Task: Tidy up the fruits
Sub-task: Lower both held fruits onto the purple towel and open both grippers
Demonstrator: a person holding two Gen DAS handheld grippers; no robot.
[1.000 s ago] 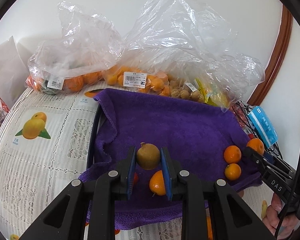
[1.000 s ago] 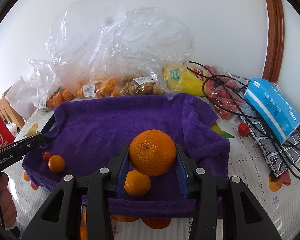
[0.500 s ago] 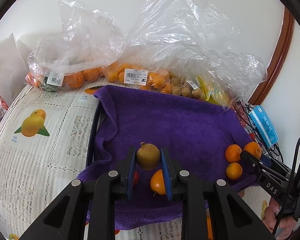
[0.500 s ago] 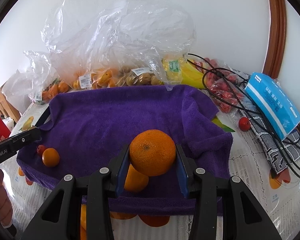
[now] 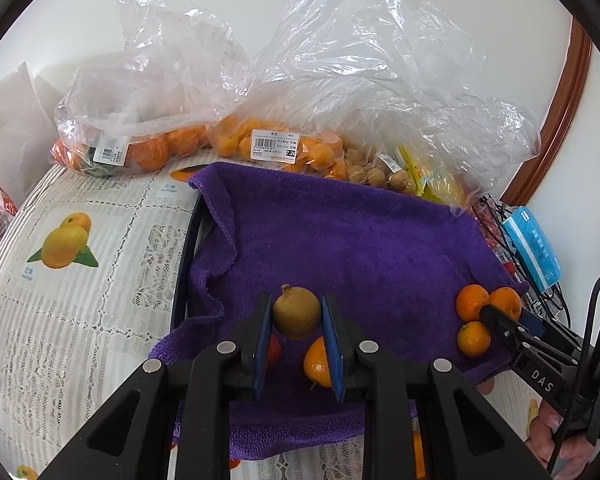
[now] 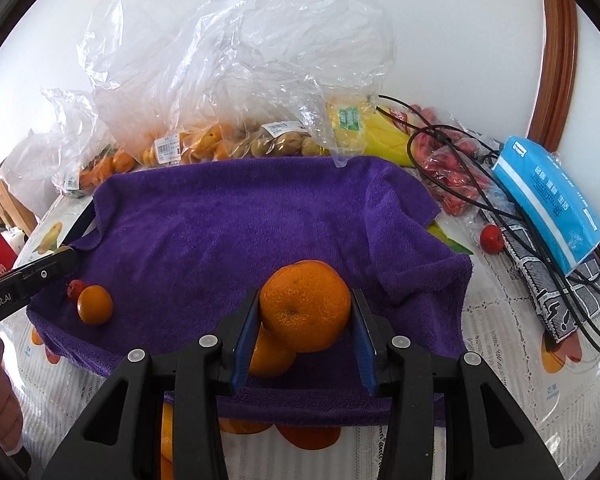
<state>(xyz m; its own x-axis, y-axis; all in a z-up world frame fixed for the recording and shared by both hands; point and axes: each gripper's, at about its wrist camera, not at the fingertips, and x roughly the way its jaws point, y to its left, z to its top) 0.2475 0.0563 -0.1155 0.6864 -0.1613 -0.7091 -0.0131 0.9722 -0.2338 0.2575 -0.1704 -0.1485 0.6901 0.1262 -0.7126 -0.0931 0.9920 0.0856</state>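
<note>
In the left wrist view my left gripper (image 5: 296,314) is shut on a small round brown-green fruit (image 5: 296,312), held just above the purple towel (image 5: 340,232). Under it lie a small orange (image 5: 318,364) and a red fruit (image 5: 274,350). In the right wrist view my right gripper (image 6: 305,312) is shut on a large mandarin (image 6: 305,306) over the towel's (image 6: 240,220) near edge. Another orange (image 6: 270,354) is partly hidden beneath it. Three oranges (image 5: 473,320) cluster at the right gripper's tip in the left view.
Clear plastic bags of oranges (image 5: 148,148), kumquats (image 5: 276,146) and brown fruits (image 5: 380,176) line the wall behind the towel. A blue tissue pack (image 6: 548,204), black cables (image 6: 460,184) and a loose red fruit (image 6: 492,239) lie to the right. A black tray rim (image 5: 180,264) shows beside the towel.
The right gripper tilted slightly with the mandarin, so the orange beneath is now more hidden. The left gripper and its fruit stayed put.
</note>
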